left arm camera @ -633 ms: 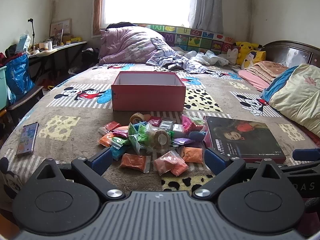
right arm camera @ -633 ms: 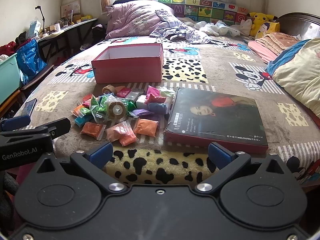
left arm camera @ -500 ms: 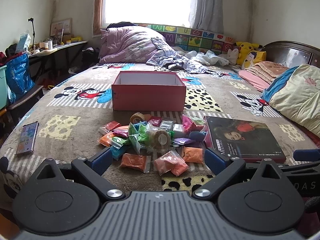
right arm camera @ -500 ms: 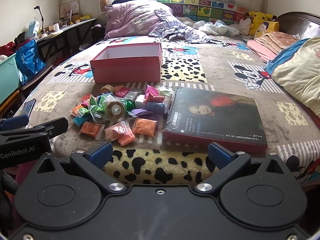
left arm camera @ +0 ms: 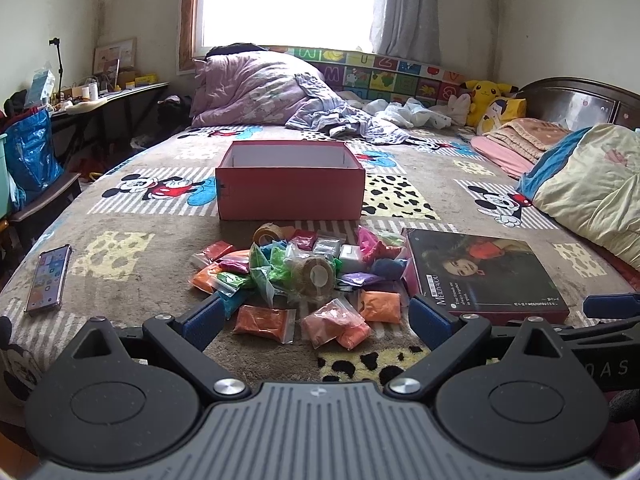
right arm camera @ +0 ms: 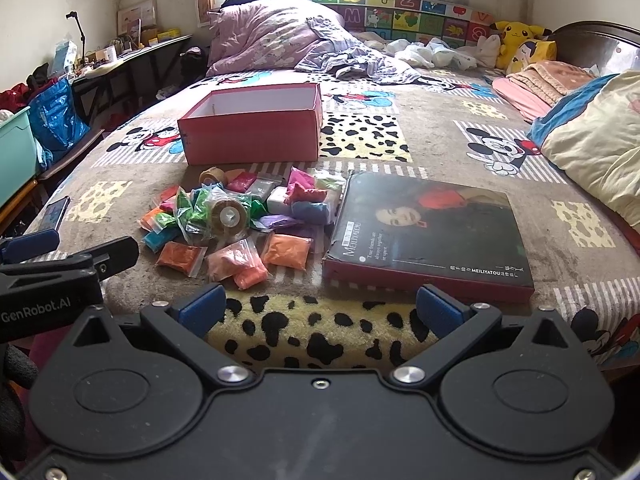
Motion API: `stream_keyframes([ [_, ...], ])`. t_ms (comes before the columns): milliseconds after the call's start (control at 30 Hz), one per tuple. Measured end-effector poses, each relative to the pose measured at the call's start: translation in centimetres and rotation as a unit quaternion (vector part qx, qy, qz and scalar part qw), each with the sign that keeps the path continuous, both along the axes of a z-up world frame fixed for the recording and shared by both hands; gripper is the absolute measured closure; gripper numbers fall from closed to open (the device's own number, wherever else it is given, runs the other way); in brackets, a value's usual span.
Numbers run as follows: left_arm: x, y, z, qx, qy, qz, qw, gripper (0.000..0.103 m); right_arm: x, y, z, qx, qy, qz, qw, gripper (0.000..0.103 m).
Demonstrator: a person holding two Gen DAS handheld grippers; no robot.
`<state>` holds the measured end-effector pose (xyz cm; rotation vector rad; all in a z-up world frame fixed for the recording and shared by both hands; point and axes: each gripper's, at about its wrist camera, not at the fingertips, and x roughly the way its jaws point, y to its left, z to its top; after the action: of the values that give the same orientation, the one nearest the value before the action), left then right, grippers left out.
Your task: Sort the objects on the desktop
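smartphone (left arm camera: 48, 278) at 9 o'clock, set aside | left gripper (left arm camera: 316, 318) wide open, empty, facing clay-bag pile (left arm camera: 296, 276) at centre | open red box (left arm camera: 290, 186) at 12 o'clock awaits contents | right gripper (right arm camera: 320, 308) wide open, empty | book (right arm camera: 428, 236) at 3 o'clock beside pile

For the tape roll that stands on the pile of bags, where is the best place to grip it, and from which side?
Grip the tape roll across its flat faces, probably from above: it stands on edge, hole facing the cameras, small bags crowding its base. Both grippers are open.
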<state>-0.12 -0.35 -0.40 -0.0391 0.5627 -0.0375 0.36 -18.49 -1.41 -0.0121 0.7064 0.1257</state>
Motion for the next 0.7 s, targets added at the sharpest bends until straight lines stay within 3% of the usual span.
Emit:
stream_keyframes([
  [700,0.03,-0.18,-0.25,0.001,0.002,0.0,1.0,0.004,0.2,0.03,-0.05,-0.001,0.003,0.0,1.0,0.001],
])
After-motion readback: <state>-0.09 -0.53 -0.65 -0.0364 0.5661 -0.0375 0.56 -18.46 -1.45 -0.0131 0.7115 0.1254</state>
